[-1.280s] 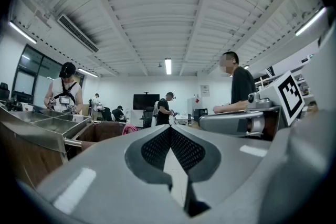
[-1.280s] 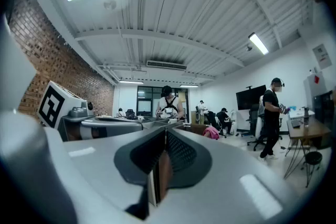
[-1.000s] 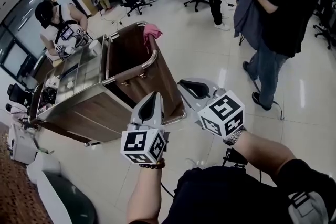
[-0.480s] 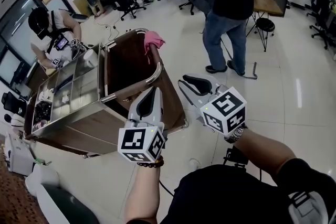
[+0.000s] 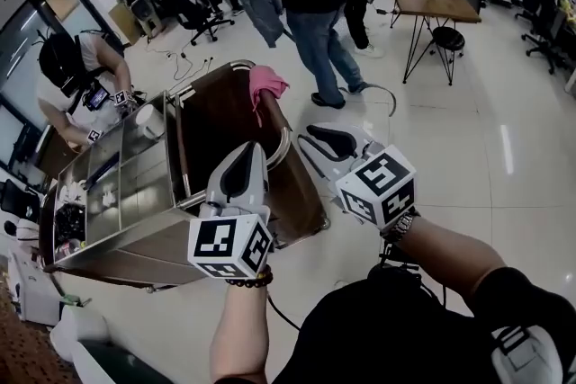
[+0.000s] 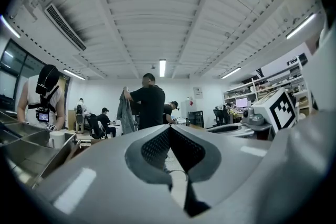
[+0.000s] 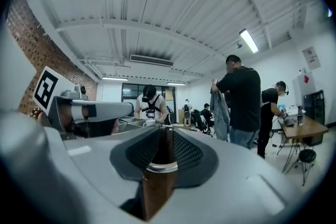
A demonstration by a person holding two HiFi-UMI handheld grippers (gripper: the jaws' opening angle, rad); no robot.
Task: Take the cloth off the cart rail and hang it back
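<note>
A crumpled pink cloth hangs draped over the far corner of the curved metal rail on the brown cart.

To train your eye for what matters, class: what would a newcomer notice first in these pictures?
A pink cloth draped over the rail at the far end of the wood-panelled cart catches the eye first. Nearer, the left claw and right claw, each bearing a black-and-white marker cube, point toward it; the right claw's jaws have just been opening, with nothing between them.
</note>
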